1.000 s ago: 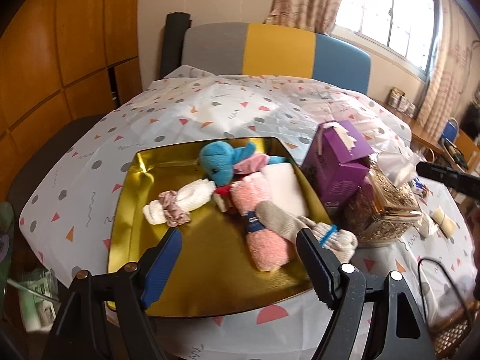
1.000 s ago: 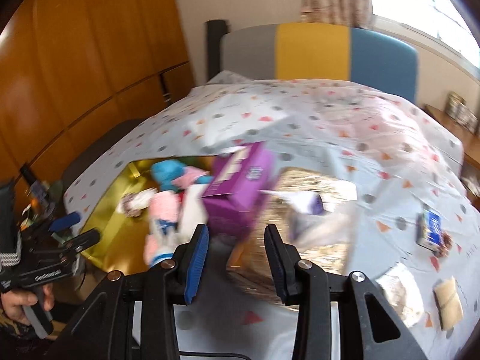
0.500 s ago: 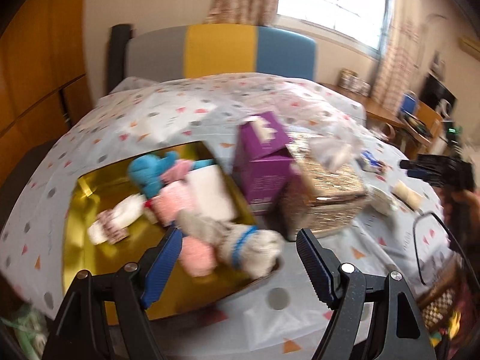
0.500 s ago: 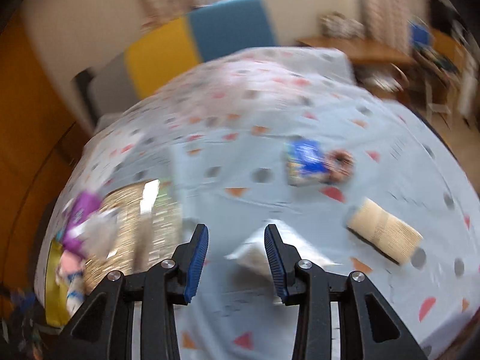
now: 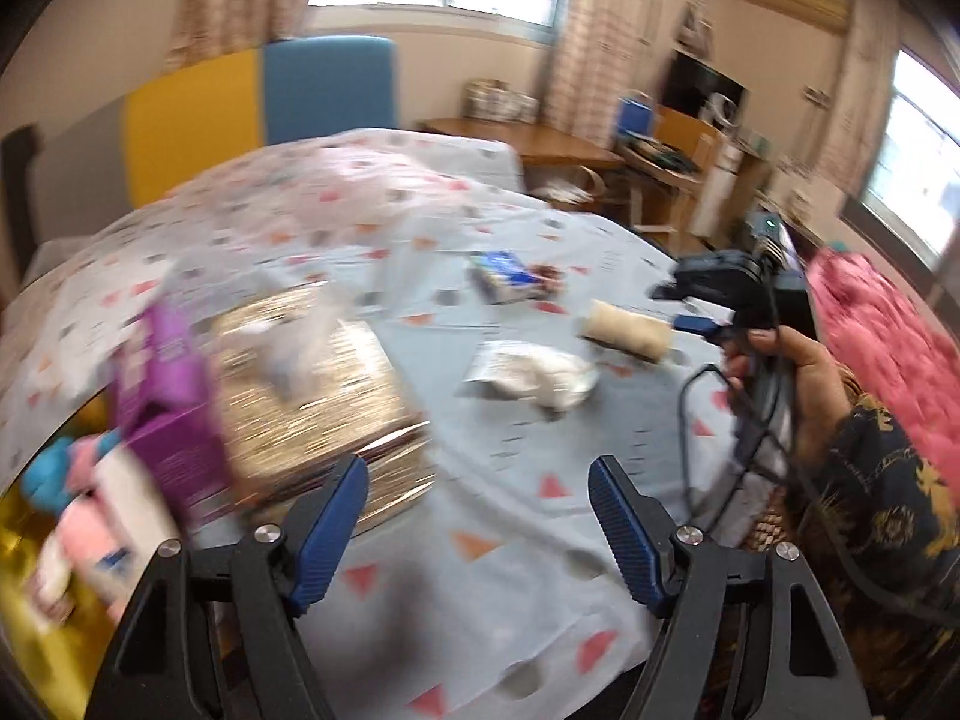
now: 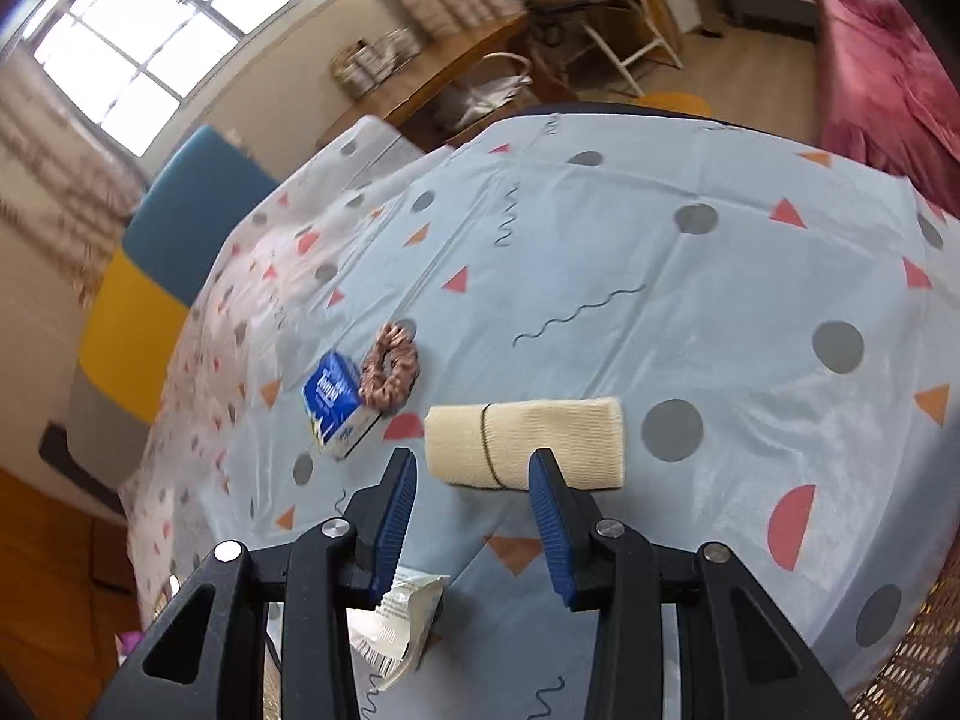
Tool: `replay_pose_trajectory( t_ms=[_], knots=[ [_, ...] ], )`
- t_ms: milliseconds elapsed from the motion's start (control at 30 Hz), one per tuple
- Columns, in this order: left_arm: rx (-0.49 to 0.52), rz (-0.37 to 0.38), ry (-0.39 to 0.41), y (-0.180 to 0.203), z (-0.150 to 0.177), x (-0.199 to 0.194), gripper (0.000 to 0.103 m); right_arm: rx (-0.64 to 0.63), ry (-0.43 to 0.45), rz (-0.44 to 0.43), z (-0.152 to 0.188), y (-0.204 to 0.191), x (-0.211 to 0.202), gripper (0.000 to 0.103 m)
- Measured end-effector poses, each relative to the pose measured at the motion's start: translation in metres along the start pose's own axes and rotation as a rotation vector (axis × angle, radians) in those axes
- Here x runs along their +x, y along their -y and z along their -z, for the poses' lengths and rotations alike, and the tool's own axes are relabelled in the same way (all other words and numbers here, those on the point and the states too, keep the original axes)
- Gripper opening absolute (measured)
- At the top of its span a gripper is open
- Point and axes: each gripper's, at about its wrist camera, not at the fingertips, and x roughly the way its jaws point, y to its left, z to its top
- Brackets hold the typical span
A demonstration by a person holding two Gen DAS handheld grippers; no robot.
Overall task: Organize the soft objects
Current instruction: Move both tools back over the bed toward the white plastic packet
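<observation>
A cream rolled cloth lies on the patterned tablecloth just beyond my right gripper, which is open and empty above its near edge. It also shows in the left wrist view. A pink scrunchie and a blue tissue pack lie further left. A white plastic packet lies mid-table. My left gripper is open and empty above the cloth. A gold tray with pink and blue soft toys sits at the far left, blurred.
A purple box and a gold woven basket stand between the tray and the loose items. The right hand and its gripper show at the table's right edge. A desk, chair and pink bedding lie beyond the table.
Both views have swung right, away from the gold tray. My right gripper has moved over to the cream rolled cloth. My left gripper now faces the middle of the table.
</observation>
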Motion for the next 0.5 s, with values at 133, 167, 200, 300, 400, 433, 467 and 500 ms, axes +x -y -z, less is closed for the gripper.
replay_pose_trajectory(
  t_ms=[133,167,200,300,400,433,467,500],
  knots=[
    [0.021,0.06,-0.079,0.028,-0.023,0.041,0.072,0.072,0.005,-0.041,-0.003,0.009,-0.003,0.039],
    [0.013,0.077,-0.1,0.033,-0.028,0.053,0.072,0.08,0.001,-0.049,-0.003,0.01,-0.003,0.039],
    [0.002,0.087,-0.121,0.038,-0.032,0.065,0.072,0.084,-0.002,-0.056,-0.003,0.011,-0.003,0.039],
    [-0.038,0.112,-0.174,0.044,-0.038,0.095,0.072,0.08,0.001,-0.075,-0.004,0.009,-0.005,0.039],
    [-0.13,0.14,-0.254,0.043,-0.04,0.133,0.072,0.08,0.001,-0.096,-0.004,0.008,-0.005,0.039],
    [-0.163,0.148,-0.278,0.041,-0.04,0.146,0.072,0.081,-0.001,-0.101,-0.004,0.008,-0.004,0.039],
    [-0.193,0.152,-0.296,0.039,-0.04,0.156,0.072,0.085,-0.005,-0.107,-0.004,0.008,-0.004,0.039],
    [-0.22,0.156,-0.308,0.038,-0.04,0.165,0.072,0.089,-0.01,-0.113,-0.004,0.008,-0.003,0.039]
  ],
)
